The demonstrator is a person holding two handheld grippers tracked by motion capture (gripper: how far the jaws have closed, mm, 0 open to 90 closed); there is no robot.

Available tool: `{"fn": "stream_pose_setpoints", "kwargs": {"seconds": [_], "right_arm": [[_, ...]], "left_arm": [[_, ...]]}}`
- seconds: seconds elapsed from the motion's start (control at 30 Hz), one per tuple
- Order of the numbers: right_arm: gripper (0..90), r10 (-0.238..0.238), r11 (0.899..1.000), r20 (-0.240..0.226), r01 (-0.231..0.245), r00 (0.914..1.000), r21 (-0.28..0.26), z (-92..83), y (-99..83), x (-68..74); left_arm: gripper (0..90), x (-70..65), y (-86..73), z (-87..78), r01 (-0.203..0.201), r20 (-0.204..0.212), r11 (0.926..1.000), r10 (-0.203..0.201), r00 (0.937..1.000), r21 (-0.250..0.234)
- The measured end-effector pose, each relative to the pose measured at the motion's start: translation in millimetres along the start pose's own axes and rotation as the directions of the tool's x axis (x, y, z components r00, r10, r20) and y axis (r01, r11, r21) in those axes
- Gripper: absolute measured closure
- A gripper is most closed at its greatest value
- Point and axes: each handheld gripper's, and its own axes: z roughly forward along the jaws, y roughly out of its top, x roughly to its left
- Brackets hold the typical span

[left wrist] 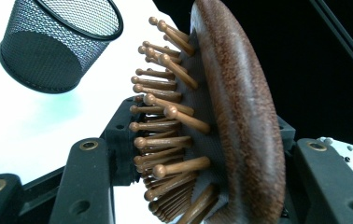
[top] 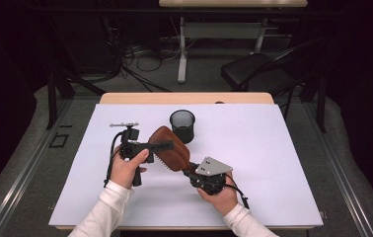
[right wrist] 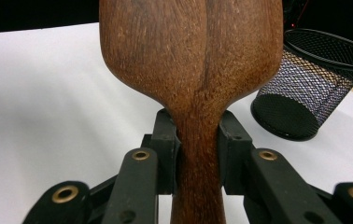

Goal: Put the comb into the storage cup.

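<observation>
The left gripper view shows the hairbrush's (left wrist: 240, 107) wooden pegs (left wrist: 165, 140) on a dark pad; the right gripper view shows its grained brown back. The left hand-held gripper (top: 162, 145) clamps the oval head, the right hand-held gripper (top: 194, 170) the handle, above the white bench (top: 273, 163). The round black mesh cup (top: 182, 125) nearby looks empty.
</observation>
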Motion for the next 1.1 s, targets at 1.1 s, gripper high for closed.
{"fn": "stream_pose_setpoints", "kwargs": {"seconds": [1.1], "right_arm": [[71.9,0.062,0.998,-0.005,-0.062,0.9981,0.011,-1.1,2.9,-3.7]], "left_arm": [[48.8,-2.6,12.1,4.1,0.119,-0.009,0.9908,-0.119,0.9929,0.064]]}}
